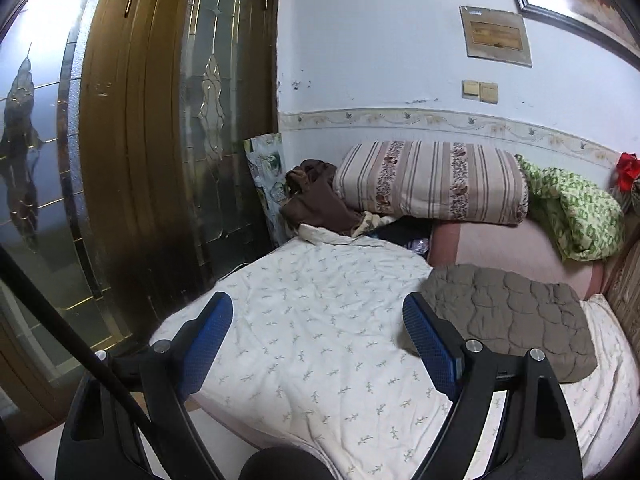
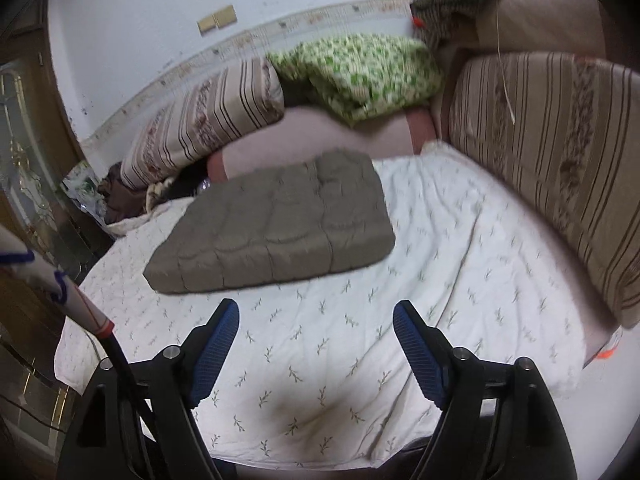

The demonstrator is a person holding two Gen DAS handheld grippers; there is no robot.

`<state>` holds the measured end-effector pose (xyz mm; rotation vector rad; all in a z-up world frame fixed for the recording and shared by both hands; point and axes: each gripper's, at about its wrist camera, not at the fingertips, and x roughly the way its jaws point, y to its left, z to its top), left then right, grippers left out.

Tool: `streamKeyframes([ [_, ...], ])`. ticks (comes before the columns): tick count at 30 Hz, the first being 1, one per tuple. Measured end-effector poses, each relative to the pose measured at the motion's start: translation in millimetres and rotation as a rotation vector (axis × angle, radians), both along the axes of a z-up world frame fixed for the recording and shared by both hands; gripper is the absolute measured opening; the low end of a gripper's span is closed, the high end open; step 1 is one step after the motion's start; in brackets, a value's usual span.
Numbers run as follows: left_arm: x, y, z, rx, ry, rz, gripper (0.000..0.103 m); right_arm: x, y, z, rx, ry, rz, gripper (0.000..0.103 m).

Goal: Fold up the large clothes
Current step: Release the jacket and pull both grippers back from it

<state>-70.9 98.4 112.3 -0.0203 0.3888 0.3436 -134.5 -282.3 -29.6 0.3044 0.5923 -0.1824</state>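
- Left gripper, right gripper: jaws wide apart, empty.
- Quilted grey garment looks folded on bed; we'd square its edges.

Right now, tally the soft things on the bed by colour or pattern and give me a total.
Grey-brown quilted, folded: 1, the quilted garment
Striped floral: 2, the rolled quilt and the side cushion
Green and white patterned: 1, the green blanket
Dark brown, crumpled: 1, the brown garment
Total: 5
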Motion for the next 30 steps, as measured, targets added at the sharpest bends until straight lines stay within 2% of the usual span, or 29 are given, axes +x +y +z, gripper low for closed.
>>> streamKeyframes([
  [4,28,-2,-19,-0.003,0.090,-0.008,0.086,1,-8,4,0.004,-0.010,-0.016,0.085],
  [11,101,-16,-63,0.023,0.268,-0.009,0.086,52,-42,-15,0.072,0.091,-0.038,0.085],
  [22,211,-35,-116,0.025,0.394,-0.061,0.086,157,-64,-45,0.015,0.223,-0.046,0.085],
  [30,272,-36,-151,-0.003,0.474,-0.086,0.086,220,-94,-64,0.025,0.297,-0.077,0.085],
])
